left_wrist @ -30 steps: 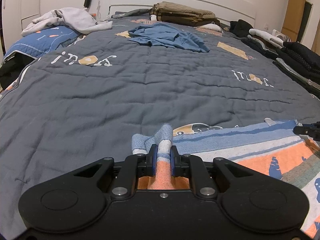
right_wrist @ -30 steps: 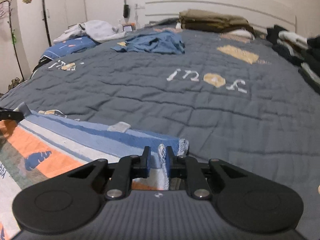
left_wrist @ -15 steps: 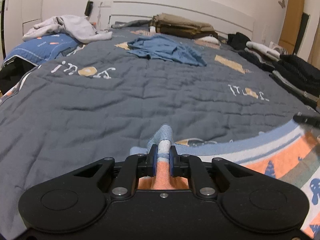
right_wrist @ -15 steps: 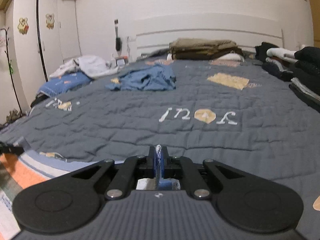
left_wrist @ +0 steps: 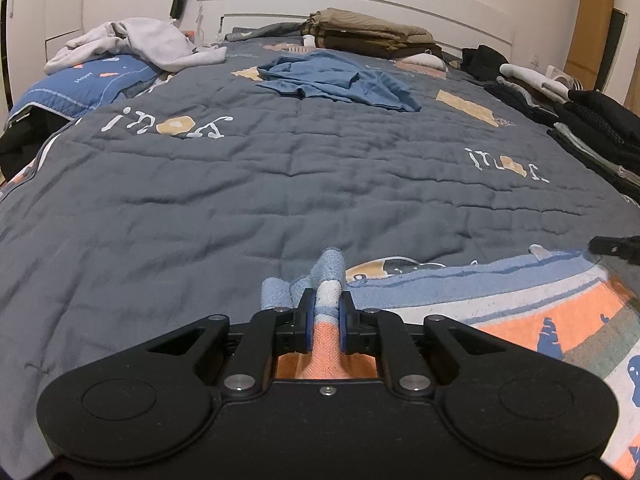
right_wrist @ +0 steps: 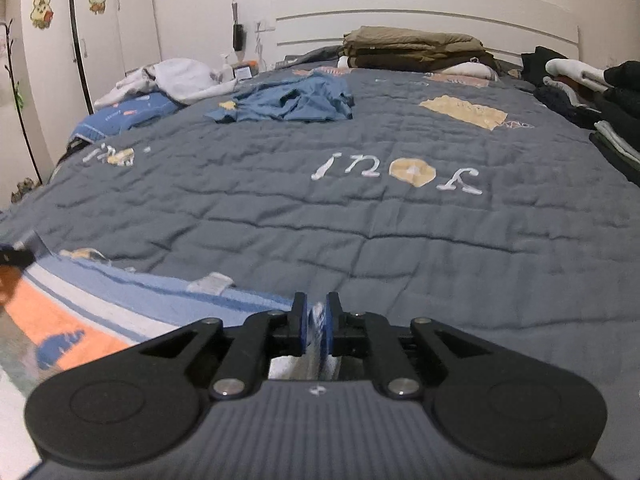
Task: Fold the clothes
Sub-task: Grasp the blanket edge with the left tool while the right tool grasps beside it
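A striped towel-like cloth [left_wrist: 520, 312] in blue, white and orange lies at the near edge of the grey quilt [left_wrist: 280, 184]. My left gripper [left_wrist: 326, 312] is shut on its left corner, which bunches up between the fingers. My right gripper [right_wrist: 316, 320] is shut on the cloth's right corner [right_wrist: 318, 322]; the cloth [right_wrist: 80, 316] stretches off to the left. The right gripper's tip shows at the right edge of the left wrist view [left_wrist: 616, 246]. A crumpled blue shirt [left_wrist: 336, 80] lies far up the bed.
Folded khaki clothes [left_wrist: 372, 34] sit by the headboard. Dark and white garments [left_wrist: 580, 108] are piled along the right side. A grey-white garment [left_wrist: 136, 42] lies on a blue pillow at the far left. Wardrobe doors [right_wrist: 60, 60] stand left of the bed.
Both grippers rose and levelled half a second ago, then dipped again, still holding the cloth corners. The cloth's far edge has shifted slightly up the quilt.
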`<state>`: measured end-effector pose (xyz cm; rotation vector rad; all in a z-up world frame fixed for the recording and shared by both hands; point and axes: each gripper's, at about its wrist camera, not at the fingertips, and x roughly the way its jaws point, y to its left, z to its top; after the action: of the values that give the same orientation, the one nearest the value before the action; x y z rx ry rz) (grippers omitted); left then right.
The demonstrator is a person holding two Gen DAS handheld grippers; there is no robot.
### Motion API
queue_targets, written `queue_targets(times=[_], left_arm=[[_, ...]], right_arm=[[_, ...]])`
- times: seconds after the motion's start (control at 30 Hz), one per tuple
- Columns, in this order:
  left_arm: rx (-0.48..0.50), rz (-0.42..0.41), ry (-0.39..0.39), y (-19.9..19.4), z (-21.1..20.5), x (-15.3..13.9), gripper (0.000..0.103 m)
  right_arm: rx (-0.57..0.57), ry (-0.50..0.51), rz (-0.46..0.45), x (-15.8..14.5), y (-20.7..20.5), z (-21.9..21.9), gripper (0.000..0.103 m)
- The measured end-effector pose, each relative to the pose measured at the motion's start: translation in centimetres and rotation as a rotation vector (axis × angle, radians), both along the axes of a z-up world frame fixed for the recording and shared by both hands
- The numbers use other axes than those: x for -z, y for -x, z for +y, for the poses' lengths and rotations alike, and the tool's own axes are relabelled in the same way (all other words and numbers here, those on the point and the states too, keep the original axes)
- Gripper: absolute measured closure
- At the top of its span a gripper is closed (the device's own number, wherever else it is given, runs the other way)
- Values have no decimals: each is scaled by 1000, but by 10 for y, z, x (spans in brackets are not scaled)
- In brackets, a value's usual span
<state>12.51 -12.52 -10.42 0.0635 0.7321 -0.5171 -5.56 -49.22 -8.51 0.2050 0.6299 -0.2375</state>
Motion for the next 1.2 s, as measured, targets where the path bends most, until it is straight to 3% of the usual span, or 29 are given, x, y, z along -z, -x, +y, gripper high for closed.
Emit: queue_targets(times=[0.1, 0.17, 0.2, 0.5, 0.6, 0.67, 0.73, 0.93, 1.2], left_arm=[[-3, 5, 5, 0, 2, 0, 91], [-1, 6, 2, 0, 1, 0, 91], [-2, 7, 2, 0, 1, 1, 91], [-1, 8, 1, -1, 1, 1, 91], [-1, 12, 0, -2, 1, 3, 91], [0, 12, -3, -3, 1, 3, 91], [2, 10, -5, -2, 0, 3, 91], [4, -3, 6, -1, 2, 1, 91], [-16, -113, 112, 3, 9, -27, 94]], right_arm=[[-17, -68, -15, -12, 13, -9, 82], [-23, -80, -31, -15, 21, -13, 54], [-20, -74, -38, -16, 25, -14, 50], [-77, 10, 37, 17, 3, -1, 49], [-77, -32, 25, 22, 3, -3, 55], [-70, -67, 11, 24, 3, -5, 78], [-75, -34, 12, 21, 4, -2, 95], [-80, -13, -51, 3, 9, 0, 96], [3, -42, -197, -15, 14, -8, 96]])
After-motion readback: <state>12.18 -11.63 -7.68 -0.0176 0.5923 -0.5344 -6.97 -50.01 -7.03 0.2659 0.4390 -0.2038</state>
